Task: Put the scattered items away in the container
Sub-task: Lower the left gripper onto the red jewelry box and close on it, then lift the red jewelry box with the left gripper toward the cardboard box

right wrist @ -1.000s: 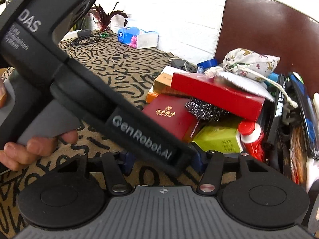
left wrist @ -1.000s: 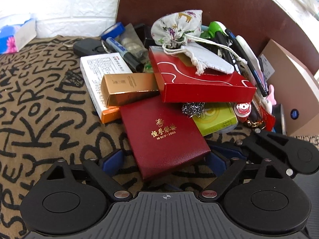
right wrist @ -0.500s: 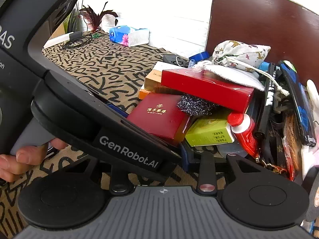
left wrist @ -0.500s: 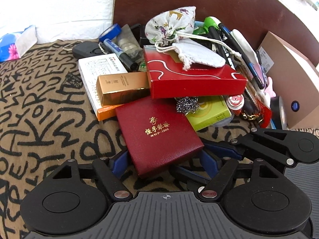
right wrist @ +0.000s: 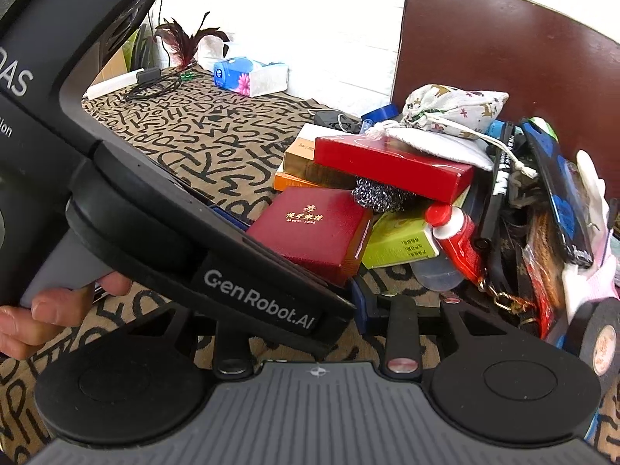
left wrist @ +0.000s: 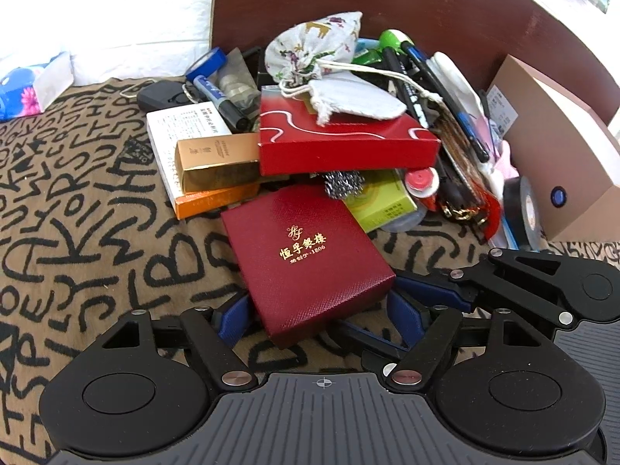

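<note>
A dark red gift box with gold lettering (left wrist: 306,259) lies at the near edge of a pile of items on the patterned cloth; it also shows in the right wrist view (right wrist: 310,224). My left gripper (left wrist: 321,316) has its blue pads on either side of the box's near corner, shut on it. My right gripper (right wrist: 294,310) sits just right of the left one; its left finger is hidden behind the left gripper's body, its right blue pad (right wrist: 360,302) shows. A bright red flat box (left wrist: 341,139) with cloth drawstring pouches (left wrist: 321,50) on it tops the pile.
A gold box (left wrist: 217,162), an orange and white box (left wrist: 186,135), a green box (left wrist: 379,201), steel wool (left wrist: 343,184), markers (left wrist: 434,89), a red-capped bottle (right wrist: 453,240) and black tape (left wrist: 523,209) crowd the pile. A cardboard box (left wrist: 554,147) stands right, a brown board (left wrist: 426,7) behind, a tissue pack (left wrist: 35,85) far left.
My left gripper has pulled back towards me with the dark red box, drawing it out from under the pile. The right gripper has shifted slightly beside it.
</note>
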Demonstrator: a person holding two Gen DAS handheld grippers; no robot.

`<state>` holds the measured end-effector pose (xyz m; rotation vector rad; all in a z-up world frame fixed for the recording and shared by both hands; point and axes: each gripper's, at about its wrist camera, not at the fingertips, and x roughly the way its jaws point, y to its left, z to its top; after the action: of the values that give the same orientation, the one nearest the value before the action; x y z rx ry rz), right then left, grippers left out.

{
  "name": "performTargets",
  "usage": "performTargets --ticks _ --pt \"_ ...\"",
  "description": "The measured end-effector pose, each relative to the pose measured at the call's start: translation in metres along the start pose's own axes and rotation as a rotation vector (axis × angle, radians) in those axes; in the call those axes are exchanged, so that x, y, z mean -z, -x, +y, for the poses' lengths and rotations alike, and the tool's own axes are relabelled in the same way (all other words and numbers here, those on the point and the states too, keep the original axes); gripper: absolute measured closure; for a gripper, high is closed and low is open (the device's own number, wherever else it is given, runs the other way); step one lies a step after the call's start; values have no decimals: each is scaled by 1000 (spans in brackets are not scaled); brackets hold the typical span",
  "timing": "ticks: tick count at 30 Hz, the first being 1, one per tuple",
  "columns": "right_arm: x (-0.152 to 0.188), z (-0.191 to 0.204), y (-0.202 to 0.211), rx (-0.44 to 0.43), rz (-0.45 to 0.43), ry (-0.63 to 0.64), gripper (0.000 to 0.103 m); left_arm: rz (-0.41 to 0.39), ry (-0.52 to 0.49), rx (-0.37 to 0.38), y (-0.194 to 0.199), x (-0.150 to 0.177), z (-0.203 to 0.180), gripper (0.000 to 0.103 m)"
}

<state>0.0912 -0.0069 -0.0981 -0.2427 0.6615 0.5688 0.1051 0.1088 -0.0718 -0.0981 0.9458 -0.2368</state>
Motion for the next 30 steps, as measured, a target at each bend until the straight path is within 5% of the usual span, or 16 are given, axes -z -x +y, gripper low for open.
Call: performTargets --ticks 14,30 --pt "33 -11 39 28 -5 -76 57 25 -60 19 5 25 -47 20" --pt "107 -32 110 92 21 -180 48 79 -240 151 5 66 -132 16"
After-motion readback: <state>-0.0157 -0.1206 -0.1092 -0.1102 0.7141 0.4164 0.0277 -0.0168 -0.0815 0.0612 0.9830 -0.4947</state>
